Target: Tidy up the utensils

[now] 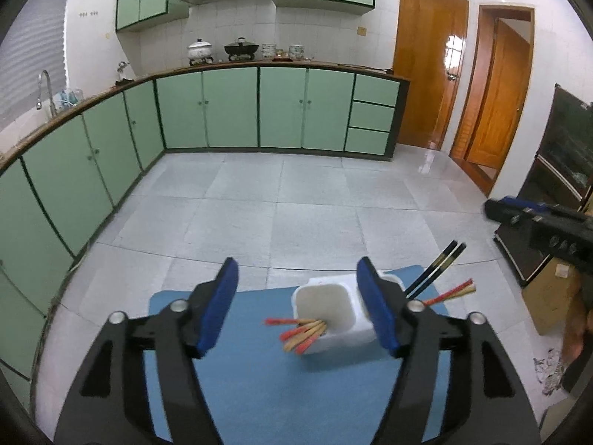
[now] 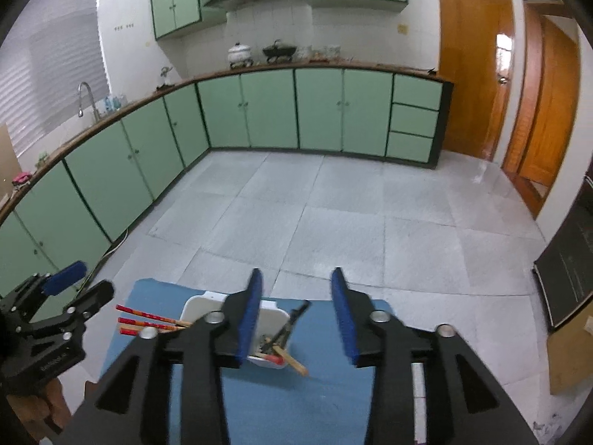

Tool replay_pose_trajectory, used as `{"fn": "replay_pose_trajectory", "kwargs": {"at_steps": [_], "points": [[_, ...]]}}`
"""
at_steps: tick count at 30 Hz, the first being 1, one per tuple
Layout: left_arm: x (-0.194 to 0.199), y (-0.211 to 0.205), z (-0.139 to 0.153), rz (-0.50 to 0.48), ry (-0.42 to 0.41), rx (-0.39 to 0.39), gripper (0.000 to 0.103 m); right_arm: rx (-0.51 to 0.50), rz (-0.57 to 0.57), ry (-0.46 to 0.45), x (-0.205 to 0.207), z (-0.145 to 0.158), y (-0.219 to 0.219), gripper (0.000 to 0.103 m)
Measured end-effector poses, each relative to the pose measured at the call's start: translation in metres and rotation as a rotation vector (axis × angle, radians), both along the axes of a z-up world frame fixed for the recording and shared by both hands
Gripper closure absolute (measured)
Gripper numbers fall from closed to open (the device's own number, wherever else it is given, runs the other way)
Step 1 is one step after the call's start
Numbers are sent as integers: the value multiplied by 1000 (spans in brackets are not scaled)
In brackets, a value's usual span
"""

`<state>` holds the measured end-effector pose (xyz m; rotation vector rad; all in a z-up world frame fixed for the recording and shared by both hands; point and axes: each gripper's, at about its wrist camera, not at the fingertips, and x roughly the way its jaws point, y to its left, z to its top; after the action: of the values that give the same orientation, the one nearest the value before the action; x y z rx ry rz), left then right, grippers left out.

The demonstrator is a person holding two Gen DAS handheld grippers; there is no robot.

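Your left gripper [image 1: 298,306] and right gripper [image 2: 296,315] both stood spread, pinching nothing. The white plastic two-compartment holder [image 1: 330,315] sat on the blue mat [image 1: 259,378], with red-tipped wooden chopsticks [image 1: 302,332] and black chopsticks [image 1: 437,269] leaning out of it.

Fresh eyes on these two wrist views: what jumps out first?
Probably the white utensil holder on the blue mat, with red-and-wood chopsticks sticking out one side and black chopsticks leaning out the other. Next, the left gripper and right gripper, both open and empty, framing the holder. Behind them, mint-green cabinets wrap the kitchen.
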<state>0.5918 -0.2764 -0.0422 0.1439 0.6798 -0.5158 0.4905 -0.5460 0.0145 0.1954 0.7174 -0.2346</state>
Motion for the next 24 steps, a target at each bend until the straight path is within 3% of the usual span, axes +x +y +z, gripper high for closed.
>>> {"fn": "replay_pose_trajectory", "kwargs": {"at_steps": [2, 6, 7, 13, 18, 24], "points": [[-10, 12, 3, 9, -12, 0, 20, -15, -11, -34, -21, 6, 3, 41], [-39, 35, 9, 19, -48, 3, 12, -115, -6, -100, -66, 12, 23, 10], [-49, 44, 10, 35, -54, -5, 11, -142, -3, -104, -76, 11, 30, 7], [-119, 95, -1, 116, -75, -59, 7, -222, 23, -104, -146, -14, 76, 6], [-195, 147, -18, 222, -95, -69, 6, -206, -38, -114, -219, -46, 104, 6], [-284, 192, -28, 271, -161, -4, 5, -190, -76, -135, -300, -72, 141, 6]]}}
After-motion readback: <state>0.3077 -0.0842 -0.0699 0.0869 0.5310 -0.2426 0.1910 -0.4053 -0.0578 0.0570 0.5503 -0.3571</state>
